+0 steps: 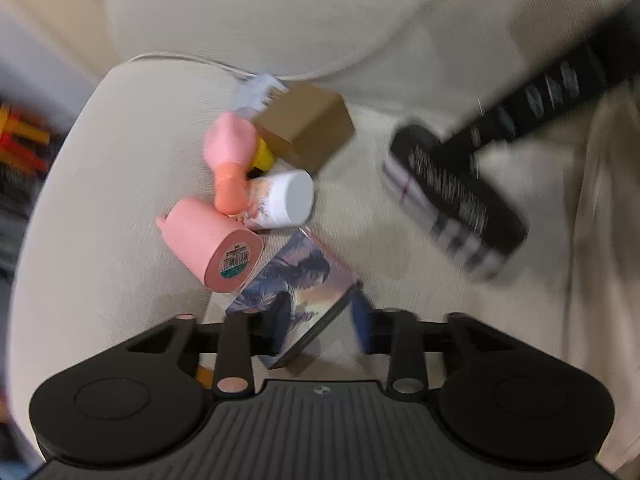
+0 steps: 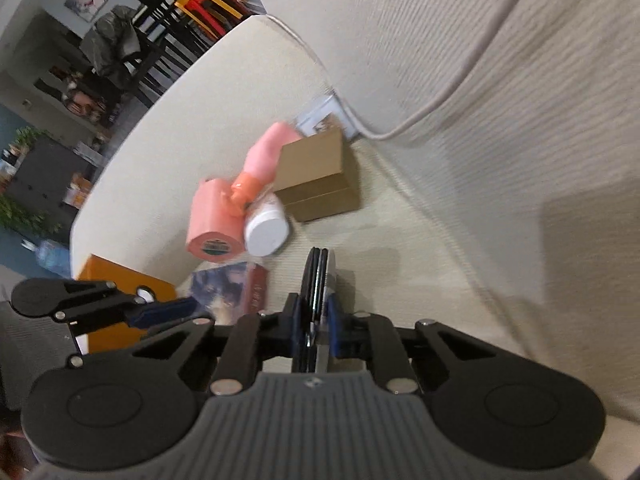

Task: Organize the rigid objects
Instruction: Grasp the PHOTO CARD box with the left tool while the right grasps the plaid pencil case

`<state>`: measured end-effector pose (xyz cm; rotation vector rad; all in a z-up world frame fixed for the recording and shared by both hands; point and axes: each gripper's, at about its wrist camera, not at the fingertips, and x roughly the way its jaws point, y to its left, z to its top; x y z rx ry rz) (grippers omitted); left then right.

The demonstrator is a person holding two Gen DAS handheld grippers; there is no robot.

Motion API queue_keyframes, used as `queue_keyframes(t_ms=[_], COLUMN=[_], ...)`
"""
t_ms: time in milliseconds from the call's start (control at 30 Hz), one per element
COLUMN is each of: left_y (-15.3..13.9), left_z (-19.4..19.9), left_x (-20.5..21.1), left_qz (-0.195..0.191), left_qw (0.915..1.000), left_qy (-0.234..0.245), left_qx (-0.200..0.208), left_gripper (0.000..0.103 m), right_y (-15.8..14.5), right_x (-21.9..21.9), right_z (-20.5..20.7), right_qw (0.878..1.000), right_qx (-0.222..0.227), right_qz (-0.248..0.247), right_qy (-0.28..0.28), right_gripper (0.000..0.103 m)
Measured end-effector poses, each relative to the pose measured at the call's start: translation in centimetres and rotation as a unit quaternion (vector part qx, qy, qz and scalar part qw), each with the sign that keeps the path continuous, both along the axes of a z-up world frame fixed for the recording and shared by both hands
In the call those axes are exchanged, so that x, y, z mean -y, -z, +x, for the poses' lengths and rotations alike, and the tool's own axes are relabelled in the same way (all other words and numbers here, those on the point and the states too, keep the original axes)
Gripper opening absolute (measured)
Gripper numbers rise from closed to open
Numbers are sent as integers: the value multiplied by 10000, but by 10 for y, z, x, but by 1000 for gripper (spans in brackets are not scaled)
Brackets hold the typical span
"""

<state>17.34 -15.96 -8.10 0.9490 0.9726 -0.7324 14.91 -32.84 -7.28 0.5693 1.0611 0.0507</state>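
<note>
One barcode label (image 1: pixel 236 261) shows on the pink bottle's (image 1: pixel 208 242) base.

Cream sofa (image 2: pixel 460 80); stacked chairs (image 2: pixel 208 0); plant (image 2: pixel 24 208).

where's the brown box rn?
Left wrist view: brown box sits on the sofa cushion near the backrest seam, against the pink bottle, just behind the white jar.
</note>
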Motion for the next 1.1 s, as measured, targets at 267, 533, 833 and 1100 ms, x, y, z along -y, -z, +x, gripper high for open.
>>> queue_keyframes(t_ms=[267, 533, 833, 1100], left_y=[42, 60, 35, -29], left_z=[-2, 4, -4, 7], left_x=[18, 29, 10, -4], left_qz=[1148, 1564, 974, -554], left_qw=[9910, 9816, 9913, 9958], left_qy=[641, 1000, 686, -448], left_qx=[261, 442, 562, -580], left_gripper=[52, 71, 35, 25], right_y=[5, 18, 26, 14], right_x=[-10, -19, -10, -10], right_z=[6, 17, 11, -2], right_qw=[9997, 9996, 9996, 9997], right_qx=[124, -59, -267, -167], right_qz=[24, -96, -55, -15], right_qy=[-231, -271, -109, -151], right_gripper=[21, 33, 21, 20])
